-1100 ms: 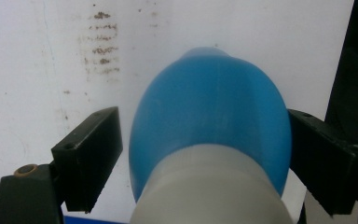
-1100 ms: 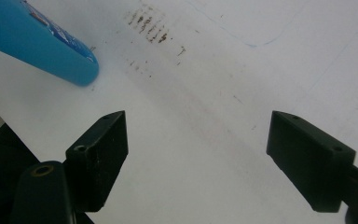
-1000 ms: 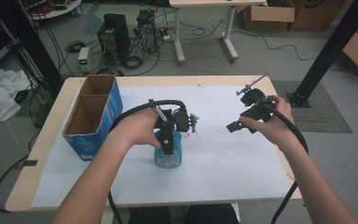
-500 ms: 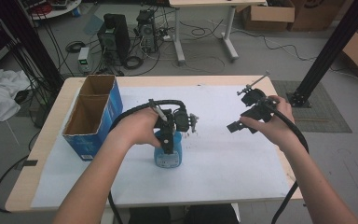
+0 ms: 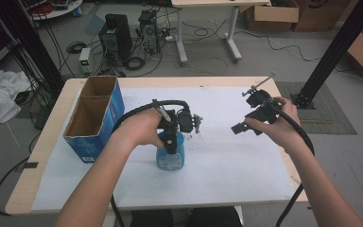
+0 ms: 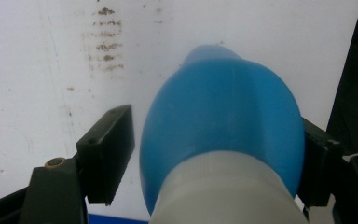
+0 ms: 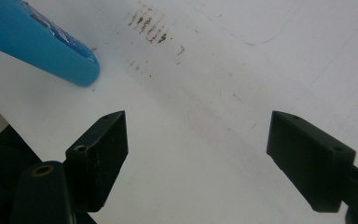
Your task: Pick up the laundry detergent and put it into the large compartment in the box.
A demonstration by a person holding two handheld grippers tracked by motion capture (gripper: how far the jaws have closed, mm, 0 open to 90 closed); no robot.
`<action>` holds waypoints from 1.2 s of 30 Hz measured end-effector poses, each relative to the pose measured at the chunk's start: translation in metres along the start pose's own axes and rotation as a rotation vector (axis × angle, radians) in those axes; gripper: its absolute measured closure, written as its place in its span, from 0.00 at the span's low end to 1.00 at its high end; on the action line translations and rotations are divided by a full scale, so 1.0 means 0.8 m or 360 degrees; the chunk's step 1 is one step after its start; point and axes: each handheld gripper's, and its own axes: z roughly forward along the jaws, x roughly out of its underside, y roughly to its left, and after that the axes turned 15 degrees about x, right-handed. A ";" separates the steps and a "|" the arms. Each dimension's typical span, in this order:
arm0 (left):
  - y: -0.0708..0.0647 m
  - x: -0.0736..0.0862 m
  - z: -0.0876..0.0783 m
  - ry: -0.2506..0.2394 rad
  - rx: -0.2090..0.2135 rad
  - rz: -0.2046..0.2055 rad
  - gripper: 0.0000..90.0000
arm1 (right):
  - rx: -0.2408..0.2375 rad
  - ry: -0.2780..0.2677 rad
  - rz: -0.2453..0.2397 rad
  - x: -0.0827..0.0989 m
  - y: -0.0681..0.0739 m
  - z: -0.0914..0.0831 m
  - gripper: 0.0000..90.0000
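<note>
The blue bottle (image 5: 170,153) stands upright on the white sheet (image 5: 227,161), near the middle of the tabletop (image 5: 47,142) and a little toward its front edge. The left gripper (image 5: 170,142) comes down over the bottle's top; in the left gripper view its jaws stand on both sides of the blue body (image 6: 223,135) (the left jaw seems not quite touching). The right gripper (image 5: 248,124) hovers toward the right edge with jaws wide apart, holding nothing. A blue cardboard box (image 5: 93,119) stands open at the left edge.
</note>
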 end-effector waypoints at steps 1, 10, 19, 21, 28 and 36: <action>0.000 0.000 0.000 0.0002 -0.0003 0.0000 0.29 | 0.0000 0.0000 0.0000 0.000 0.000 0.000 0.23; 0.002 0.002 -0.001 -0.0002 0.0048 -0.0013 0.34 | -0.0004 -0.0003 0.0002 -0.001 0.000 0.001 0.23; 0.003 0.003 -0.003 -0.0008 0.0088 -0.0016 0.41 | -0.0008 -0.0003 -0.0003 -0.001 0.001 0.002 0.23; 0.003 0.004 -0.003 -0.0009 0.0088 -0.0017 0.41 | -0.0010 -0.0005 -0.0002 -0.001 0.001 0.002 0.23; 0.003 0.002 -0.004 0.0000 0.0088 -0.0009 0.42 | -0.0014 -0.0007 0.0000 0.000 0.001 0.002 0.23; 0.003 -0.002 -0.017 0.0028 0.0069 -0.0090 0.42 | -0.0019 -0.0020 -0.0002 -0.001 -0.001 -0.001 0.23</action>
